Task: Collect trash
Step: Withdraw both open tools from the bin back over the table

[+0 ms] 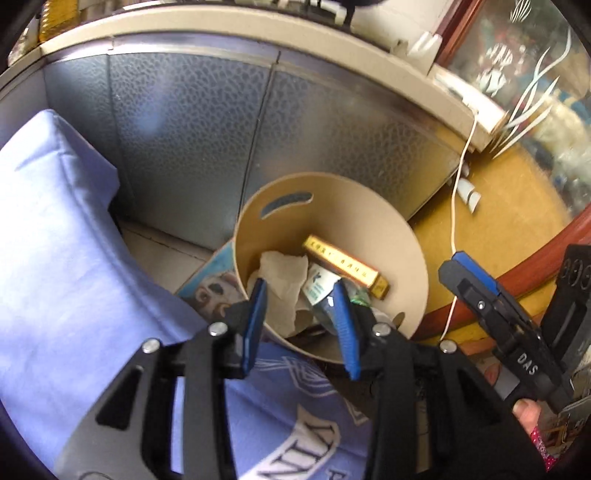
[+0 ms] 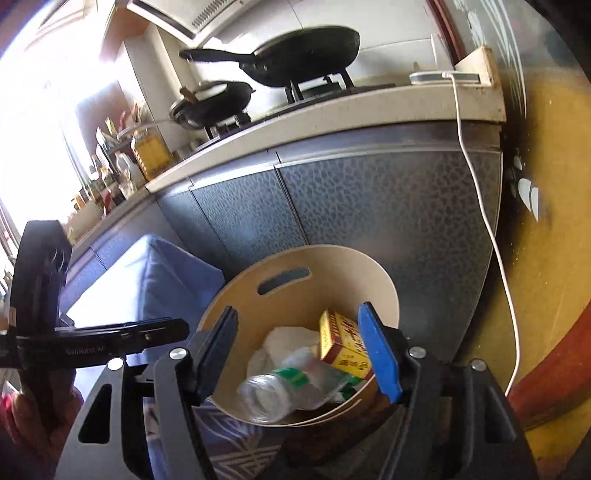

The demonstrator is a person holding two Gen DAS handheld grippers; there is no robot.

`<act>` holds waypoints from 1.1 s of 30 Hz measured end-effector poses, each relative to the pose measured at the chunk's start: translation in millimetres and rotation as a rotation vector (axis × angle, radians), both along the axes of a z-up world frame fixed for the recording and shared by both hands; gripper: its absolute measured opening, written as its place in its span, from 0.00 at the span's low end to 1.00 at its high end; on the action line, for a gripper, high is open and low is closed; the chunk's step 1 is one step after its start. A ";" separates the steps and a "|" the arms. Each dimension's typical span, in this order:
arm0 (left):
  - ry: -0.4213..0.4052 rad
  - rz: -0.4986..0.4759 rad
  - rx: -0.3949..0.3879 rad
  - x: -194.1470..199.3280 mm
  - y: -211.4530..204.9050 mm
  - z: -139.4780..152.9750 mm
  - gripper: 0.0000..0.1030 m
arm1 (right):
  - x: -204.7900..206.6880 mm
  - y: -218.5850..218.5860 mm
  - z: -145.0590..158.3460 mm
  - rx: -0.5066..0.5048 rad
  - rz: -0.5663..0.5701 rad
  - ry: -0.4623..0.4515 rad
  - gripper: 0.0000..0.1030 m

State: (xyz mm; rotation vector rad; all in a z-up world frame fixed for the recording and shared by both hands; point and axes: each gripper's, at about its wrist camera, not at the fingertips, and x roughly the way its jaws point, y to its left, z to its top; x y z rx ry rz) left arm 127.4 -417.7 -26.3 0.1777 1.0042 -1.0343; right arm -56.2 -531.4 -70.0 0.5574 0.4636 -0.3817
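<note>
**Beige bin, contents logged**

Beige bin (image 2: 373, 273) beside grey cabinet (image 2: 369, 206) contains: clear plastic bottle (image 2: 273, 391), yellow box (image 2: 341, 341), crumpled tissue (image 1: 282, 273). Left gripper (image 1: 301, 295) and right gripper (image 2: 299, 321) both spread wide, holding nothing, above the rim.

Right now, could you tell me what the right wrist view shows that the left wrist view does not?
Only the right wrist view shows the stove top: two black woks, bottles along the counter and the range hood. Only the left wrist view shows the glass cabinet door and the printed lettering on the blue cloth. Both show the beige bin holding a yellow box, a clear plastic bottle and crumpled paper, plus the white cable. Both grippers, left and right, hang over the bin with jaws open and empty.
</note>
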 end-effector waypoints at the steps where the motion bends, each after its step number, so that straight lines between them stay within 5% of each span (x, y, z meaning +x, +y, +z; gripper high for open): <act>1: -0.017 0.011 -0.025 -3.3 11.0 7.8 0.34 | -0.8 4.1 3.7 0.013 0.009 -0.018 0.64; 5: -0.118 0.070 -0.073 -20.1 59.3 27.8 0.34 | 5.5 27.2 20.5 0.031 0.067 -0.058 0.64; 17: -0.346 0.368 -0.003 -52.8 218.5 24.5 0.34 | 49.0 140.1 36.3 0.088 0.343 -0.015 0.63; 33: -0.347 0.820 0.109 -56.1 425.2 -11.1 0.34 | 96.3 299.2 26.6 0.092 0.691 0.112 0.60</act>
